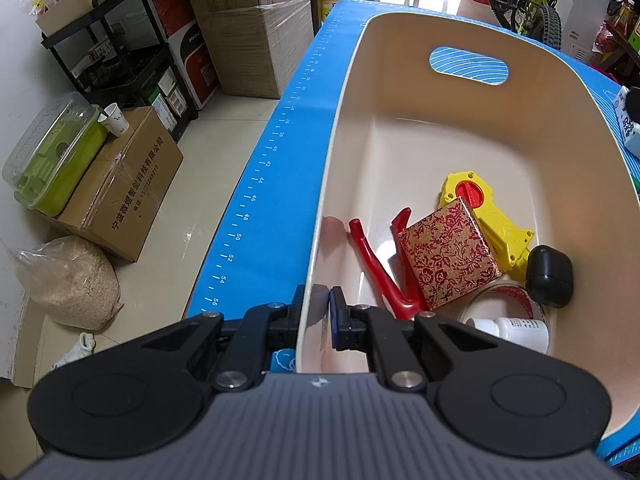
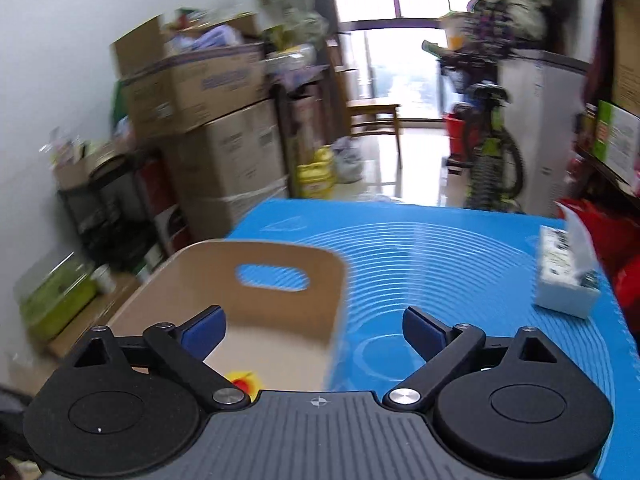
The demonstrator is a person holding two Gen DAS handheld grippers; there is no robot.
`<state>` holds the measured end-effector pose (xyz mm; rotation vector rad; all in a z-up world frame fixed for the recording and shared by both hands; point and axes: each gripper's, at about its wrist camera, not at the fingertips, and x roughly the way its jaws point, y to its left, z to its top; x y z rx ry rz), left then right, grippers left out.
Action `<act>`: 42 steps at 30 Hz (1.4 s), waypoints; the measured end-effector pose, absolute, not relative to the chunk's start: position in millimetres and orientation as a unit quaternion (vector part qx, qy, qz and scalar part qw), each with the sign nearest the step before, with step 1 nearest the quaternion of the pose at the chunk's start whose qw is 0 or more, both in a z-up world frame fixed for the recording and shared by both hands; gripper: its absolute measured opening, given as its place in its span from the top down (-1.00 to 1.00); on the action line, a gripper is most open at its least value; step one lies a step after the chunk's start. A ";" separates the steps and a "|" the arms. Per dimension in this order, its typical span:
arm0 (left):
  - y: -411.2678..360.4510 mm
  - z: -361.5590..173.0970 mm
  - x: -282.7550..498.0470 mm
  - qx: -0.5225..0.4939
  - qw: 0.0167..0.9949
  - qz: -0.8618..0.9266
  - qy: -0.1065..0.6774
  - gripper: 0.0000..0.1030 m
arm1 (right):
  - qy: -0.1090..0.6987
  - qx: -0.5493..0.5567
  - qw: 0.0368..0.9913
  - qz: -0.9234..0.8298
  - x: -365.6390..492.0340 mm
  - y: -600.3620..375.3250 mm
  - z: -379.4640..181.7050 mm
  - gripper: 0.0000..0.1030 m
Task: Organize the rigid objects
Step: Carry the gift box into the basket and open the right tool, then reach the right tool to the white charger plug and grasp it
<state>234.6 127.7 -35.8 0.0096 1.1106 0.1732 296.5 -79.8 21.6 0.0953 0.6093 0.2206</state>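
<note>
Left gripper (image 1: 318,312) clamped on the near-left wall of a cream plastic bin (image 1: 348,92), one finger outside against the blue mat (image 1: 276,184), the other inside with its blue pad (image 1: 333,320) pressed to the wall. Bin resting on the mat, its oval handle cutout (image 1: 469,65) at the far end. Clustered at the near right of the bin floor: a red plastic tool (image 1: 370,258) lying flat; a square box with red floral print on gold (image 1: 448,252) tilted, leaning over the tool's forked end and partly covering a yellow toy with a red knob (image 1: 470,192); a black rounded case (image 1: 549,276) just beside the yellow toy, against the right wall; a roll of tape with a red-printed rim (image 1: 516,294) under the case and box; a small white bottle (image 1: 514,330) lying on its side, nearest the camera. On the floor left of the table: cardboard boxes (image 1: 120,192), a green container with clear lid (image 1: 52,156), a paper cup (image 1: 114,120), a bag of grain (image 1: 68,280). Right gripper (image 2: 315,330) held above the near end of the bin (image 2: 280,256), fingers spread wide with nothing between them; view blurred. A tissue box (image 2: 564,280) standing on the mat (image 2: 460,248) to the right, well apart from the bin. A bicycle (image 2: 492,148) beyond the table.
</note>
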 end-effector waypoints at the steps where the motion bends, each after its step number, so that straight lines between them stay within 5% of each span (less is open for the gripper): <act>1: 127.7 -35.8 234.6 0.004 0.846 0.082 0.527 0.76 | 0.299 0.053 0.948 0.099 299.2 -89.2 18.0 -0.85; 27: 127.8 -36.0 234.0 0.007 0.846 0.084 0.527 0.75 | 0.341 0.010 0.940 0.002 343.8 -158.4 -113.7 -0.80; 36: 127.6 -36.0 234.2 0.008 0.846 0.085 0.527 0.75 | 0.348 0.003 0.938 -0.003 355.2 -164.8 -125.4 -0.55; 42: 127.5 -35.9 234.5 0.009 0.846 0.085 0.527 0.75 | 0.343 -0.009 0.939 0.015 355.4 -160.9 -122.2 0.12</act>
